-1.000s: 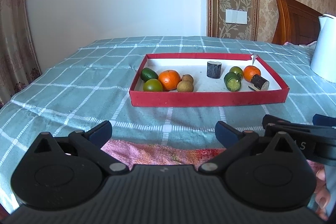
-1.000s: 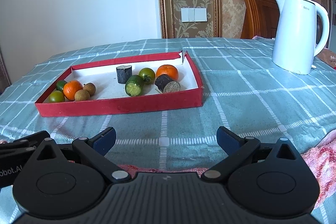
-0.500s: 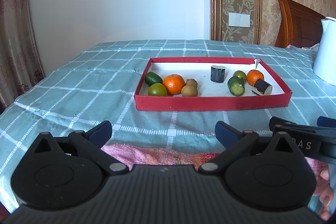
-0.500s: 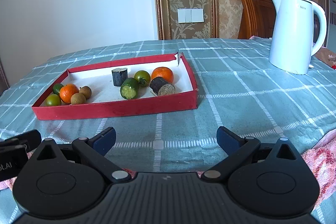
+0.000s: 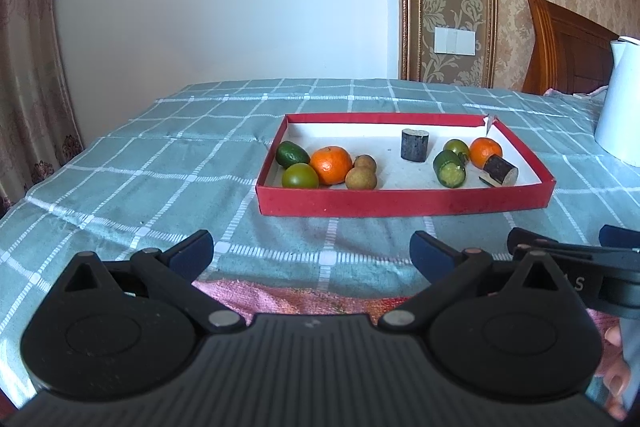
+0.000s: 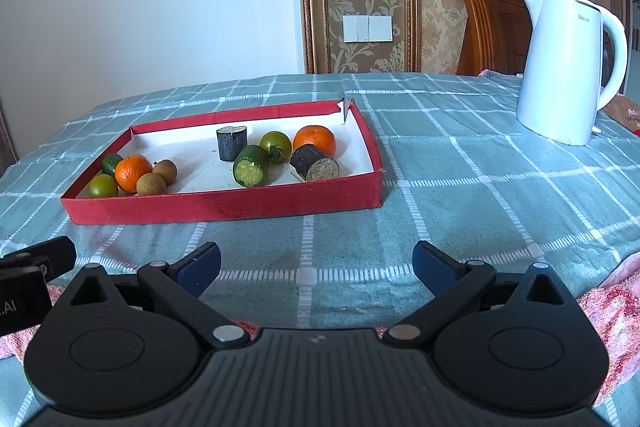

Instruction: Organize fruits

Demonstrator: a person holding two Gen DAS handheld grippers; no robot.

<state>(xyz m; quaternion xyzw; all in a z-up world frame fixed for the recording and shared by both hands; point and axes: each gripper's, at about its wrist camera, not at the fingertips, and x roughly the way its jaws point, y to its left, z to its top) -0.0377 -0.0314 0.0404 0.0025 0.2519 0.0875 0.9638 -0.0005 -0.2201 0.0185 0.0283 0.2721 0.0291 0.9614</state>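
My left tool [image 5: 312,253] hangs spread and empty over the checked surface [image 5: 160,163], short of the red tray [image 5: 404,202]. At the tray's left end I see green fruits, an orange [image 5: 331,165] and two brown longans [image 5: 361,179]; toward its right, a dark cut piece [image 5: 415,145], a cucumber chunk [image 5: 450,169] and another orange [image 5: 485,151]. My right tool [image 6: 316,263] is likewise spread, holding nothing. A white kettle [image 6: 568,67] stands far right.

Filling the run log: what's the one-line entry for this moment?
left tool open, empty | right tool open, empty | fruits in red tray | nothing grasped yet
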